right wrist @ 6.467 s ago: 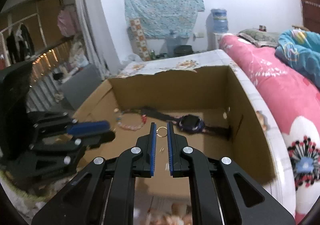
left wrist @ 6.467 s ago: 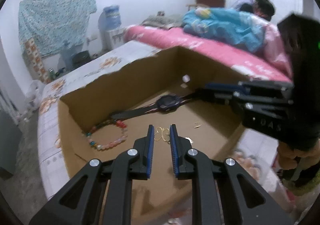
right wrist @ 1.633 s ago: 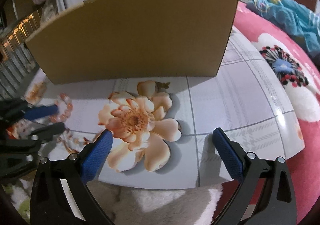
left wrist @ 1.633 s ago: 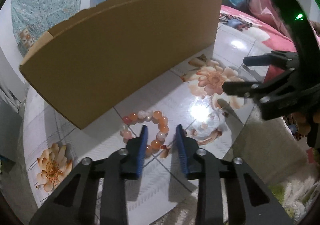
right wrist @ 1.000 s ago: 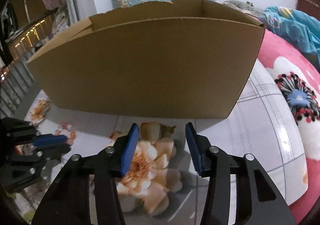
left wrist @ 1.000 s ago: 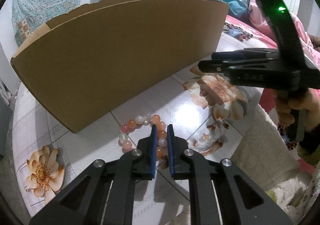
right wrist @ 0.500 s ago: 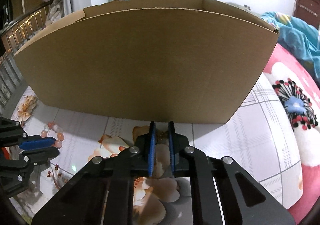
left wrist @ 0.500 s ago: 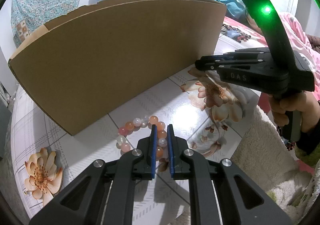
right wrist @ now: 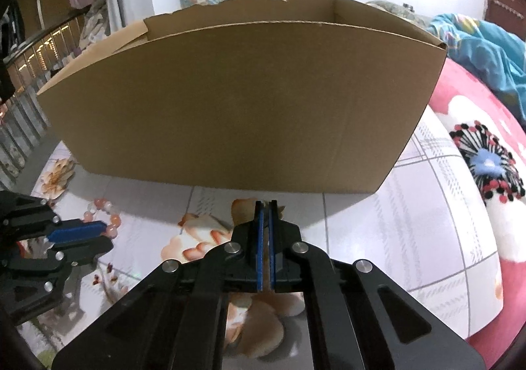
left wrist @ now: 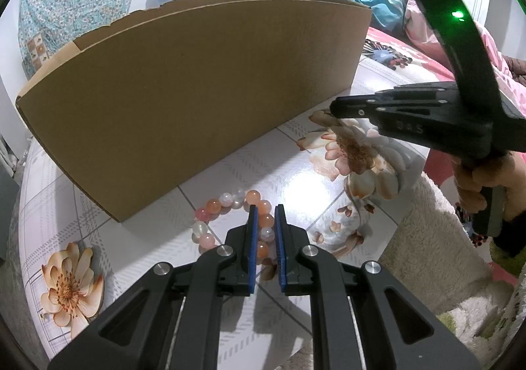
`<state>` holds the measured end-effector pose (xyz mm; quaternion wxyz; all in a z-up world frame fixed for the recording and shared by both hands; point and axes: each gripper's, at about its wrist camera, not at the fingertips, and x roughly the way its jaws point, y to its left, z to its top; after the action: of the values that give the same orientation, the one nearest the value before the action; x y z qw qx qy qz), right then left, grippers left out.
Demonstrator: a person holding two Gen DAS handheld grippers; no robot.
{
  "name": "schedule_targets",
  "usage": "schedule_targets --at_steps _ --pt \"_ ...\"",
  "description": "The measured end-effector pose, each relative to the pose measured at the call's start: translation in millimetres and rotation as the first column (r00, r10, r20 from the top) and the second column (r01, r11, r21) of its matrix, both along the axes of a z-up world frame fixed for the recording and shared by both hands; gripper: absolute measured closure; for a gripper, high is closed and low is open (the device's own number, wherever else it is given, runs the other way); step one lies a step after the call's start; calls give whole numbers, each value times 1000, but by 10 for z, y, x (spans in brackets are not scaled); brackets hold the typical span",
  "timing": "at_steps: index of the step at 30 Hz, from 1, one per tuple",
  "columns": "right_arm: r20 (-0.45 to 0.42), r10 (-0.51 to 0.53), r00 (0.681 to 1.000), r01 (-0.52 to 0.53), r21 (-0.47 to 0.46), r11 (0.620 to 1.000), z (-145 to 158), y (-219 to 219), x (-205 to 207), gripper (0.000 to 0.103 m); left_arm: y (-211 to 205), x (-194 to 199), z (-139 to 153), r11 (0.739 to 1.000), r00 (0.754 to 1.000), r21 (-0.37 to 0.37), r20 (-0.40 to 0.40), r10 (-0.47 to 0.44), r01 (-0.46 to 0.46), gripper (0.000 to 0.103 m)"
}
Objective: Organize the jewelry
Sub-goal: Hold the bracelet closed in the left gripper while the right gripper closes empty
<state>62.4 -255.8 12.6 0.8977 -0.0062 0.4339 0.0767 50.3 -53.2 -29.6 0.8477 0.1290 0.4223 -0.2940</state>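
Note:
A bracelet of pink, orange and white beads (left wrist: 227, 202) lies on the floral table in front of the cardboard box (left wrist: 197, 80). My left gripper (left wrist: 264, 215) is shut on the near side of the bead bracelet, down at the table. The bracelet also shows in the right wrist view (right wrist: 105, 209), beside the left gripper (right wrist: 98, 232). My right gripper (right wrist: 264, 204) is shut and empty, low over a printed flower, just short of the cardboard box (right wrist: 243, 100). It also shows in the left wrist view (left wrist: 335, 107). The box's inside is hidden.
The table (right wrist: 411, 222) has a glossy white top with printed flowers. A bed with a pink floral cover (right wrist: 476, 139) and a blue blanket lies to the right. A fluffy rug (left wrist: 427, 255) lies below the table's near edge.
My left gripper closed on the bead bracelet and has stayed there. My right gripper went from wide open to shut and moved closer to the box.

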Motion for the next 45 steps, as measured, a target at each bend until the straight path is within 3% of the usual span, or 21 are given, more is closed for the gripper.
schedule_targets --at_steps 9,14,22,25,31,45 --pt "5 -45 999 45 -39 998 7 -85 88 101 4 -5 3 1000 1000 0 1 0 0 94" --pt "-17 -22 1000 20 -76 997 -60 40 150 100 -1 -5 3 1000 1000 0 1 1 -1 94" --pt "-39 49 998 -50 -17 999 -40 202 47 100 7 -5 8 1000 1000 0 1 2 -2 94" --pt "-26 28 999 -28 -19 999 -19 155 51 87 5 -5 9 1000 1000 -1 0 3 -3 94" --pt "-15 28 999 -29 -20 999 -16 173 113 78 3 -5 7 1000 1000 -1 -1 2 -2 94" --pt "-4 66 998 -66 -53 996 -98 245 140 79 -6 -5 4 1000 1000 6 3 -2 2 93"
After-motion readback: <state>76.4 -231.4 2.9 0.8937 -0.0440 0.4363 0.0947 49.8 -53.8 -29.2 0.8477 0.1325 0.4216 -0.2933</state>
